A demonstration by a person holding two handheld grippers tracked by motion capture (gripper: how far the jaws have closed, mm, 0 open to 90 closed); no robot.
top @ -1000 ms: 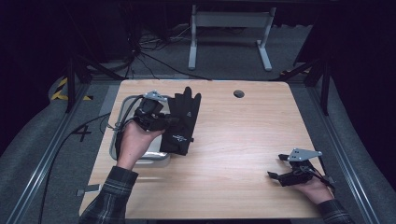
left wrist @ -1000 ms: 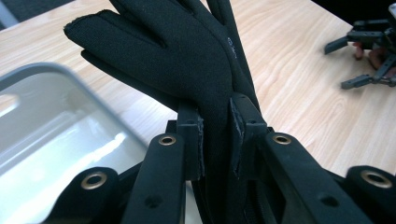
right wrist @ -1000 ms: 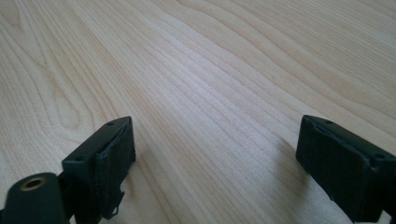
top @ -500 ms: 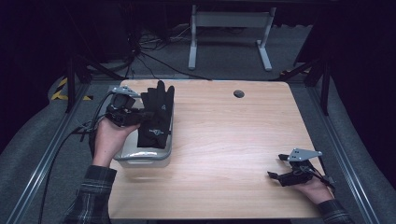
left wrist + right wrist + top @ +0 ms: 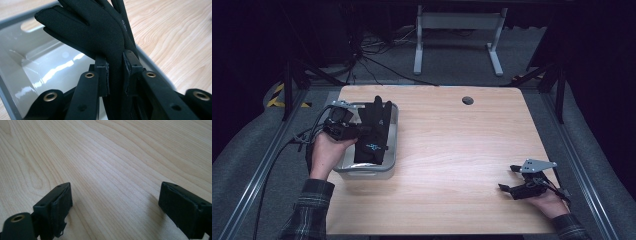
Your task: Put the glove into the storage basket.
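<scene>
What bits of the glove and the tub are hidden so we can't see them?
- Glove cuff: left gripper view, hidden behind the left gripper jaws; fingertips cut off by the top edge.
- Tub floor: high view, mostly covered by the glove and the hand.
- Glove logo: high view, too small to read.

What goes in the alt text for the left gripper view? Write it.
The left gripper pinches a black glove between its two black jaws, holding it above a grey bin. The glove's fingers spread up and away, with the light wooden table beyond the bin's rim.
</scene>
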